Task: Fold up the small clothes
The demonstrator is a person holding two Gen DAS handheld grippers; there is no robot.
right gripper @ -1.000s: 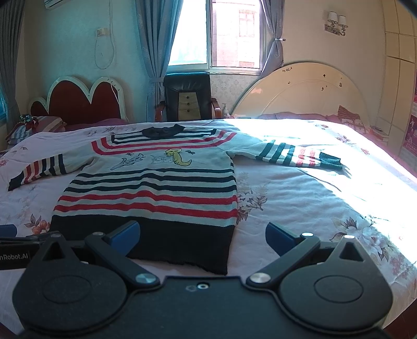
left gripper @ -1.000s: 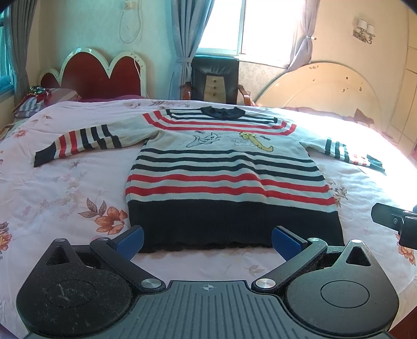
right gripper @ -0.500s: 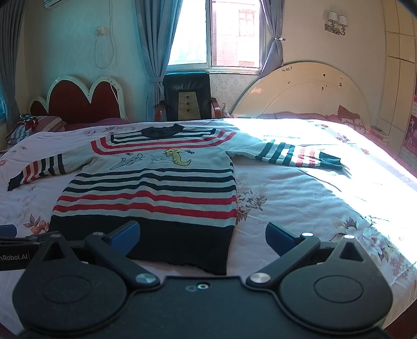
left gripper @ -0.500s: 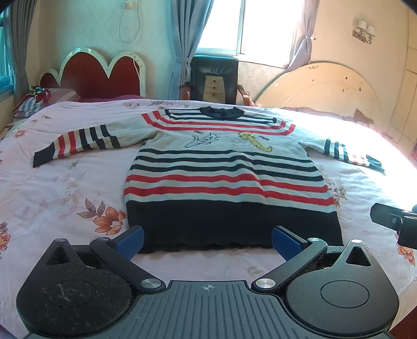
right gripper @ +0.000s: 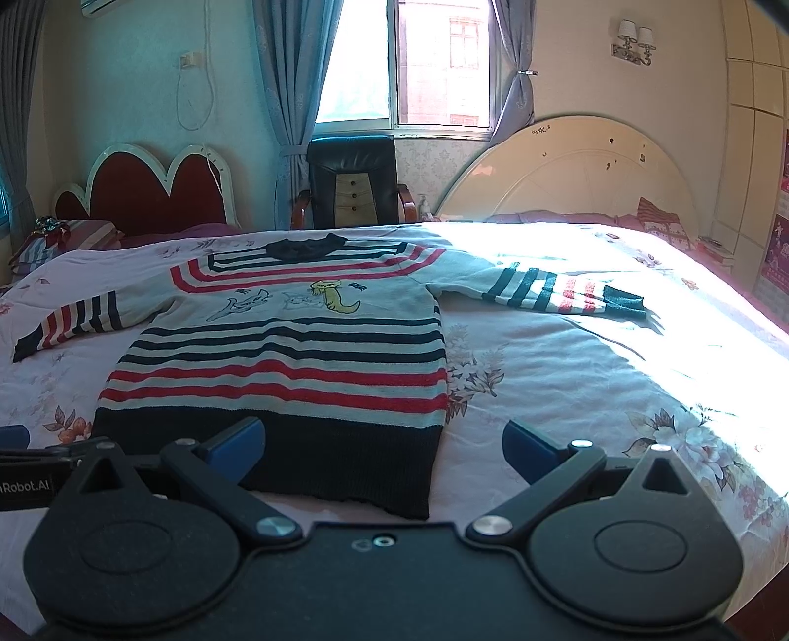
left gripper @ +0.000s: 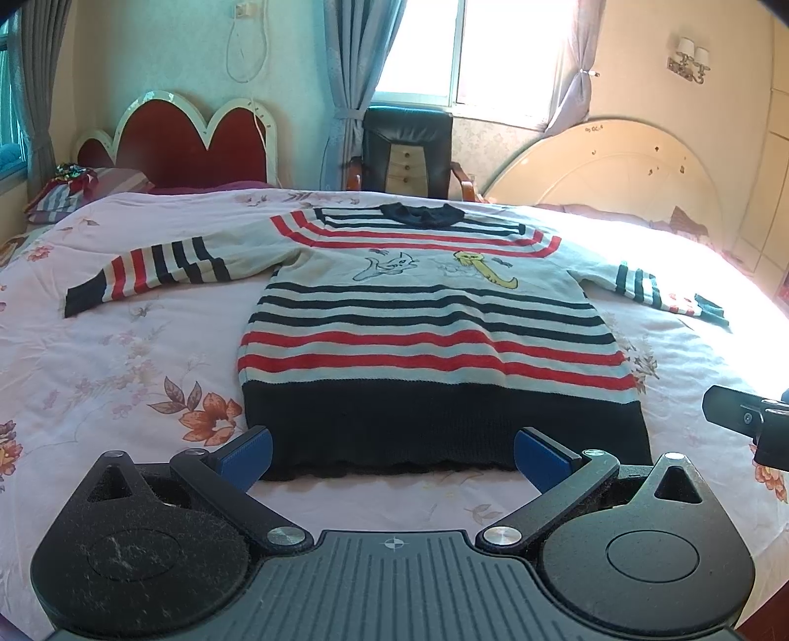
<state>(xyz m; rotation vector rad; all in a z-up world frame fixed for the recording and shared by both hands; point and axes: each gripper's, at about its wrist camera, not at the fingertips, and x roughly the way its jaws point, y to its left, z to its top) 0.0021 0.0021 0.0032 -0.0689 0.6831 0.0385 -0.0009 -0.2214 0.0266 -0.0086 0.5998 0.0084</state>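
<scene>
A small knitted sweater with navy and red stripes on a pale ground [left gripper: 434, 315] lies flat, front up, on a bed under a pink floral bedspread [left gripper: 123, 355]. Its navy collar points far, its broad navy hem lies near, and both sleeves are spread out to the left and right (two cartoon animal motifs sit on the chest).

Left tongs [left gripper: 392, 451]: released, blue pads wide apart, hovering just at the near edge of the hem; contact with the knit cannot be told.

Right tongs [right gripper: 383, 446]: released likewise, straddling the sweater's near right hem corner, with the left pad over the navy band and the right pad over bare bedspread.

Far background: a red scalloped headboard [left gripper: 192, 138] on the left, a black leather chair [left gripper: 408, 148] under a bright window [left gripper: 461, 47].
</scene>
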